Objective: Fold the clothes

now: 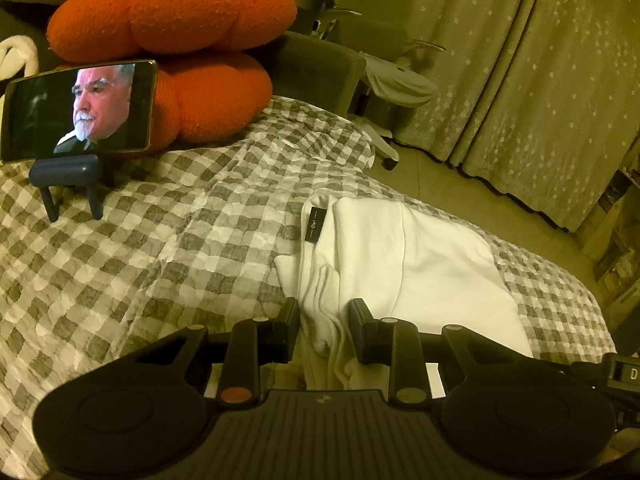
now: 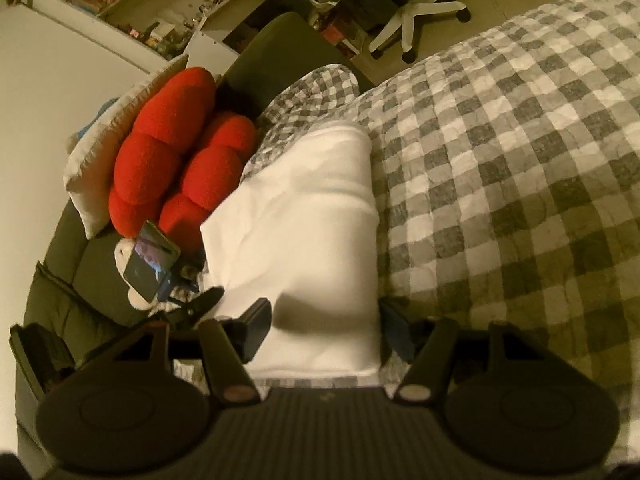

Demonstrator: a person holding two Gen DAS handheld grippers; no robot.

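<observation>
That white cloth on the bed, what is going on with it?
A person is folding a white fabric garment on a grey and white checked quilt, using two handheld grippers. The left gripper is open with a bunched edge of the garment between its fingers. The right gripper is open wide, straddling the folded cloth. A phone on a small dark stand plays a video beside an orange knotted cushion.

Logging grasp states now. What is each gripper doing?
Left gripper: open, fingers either side of the white garment's bunched edge.
Right gripper: open, straddling the white garment, not clamped.
</observation>
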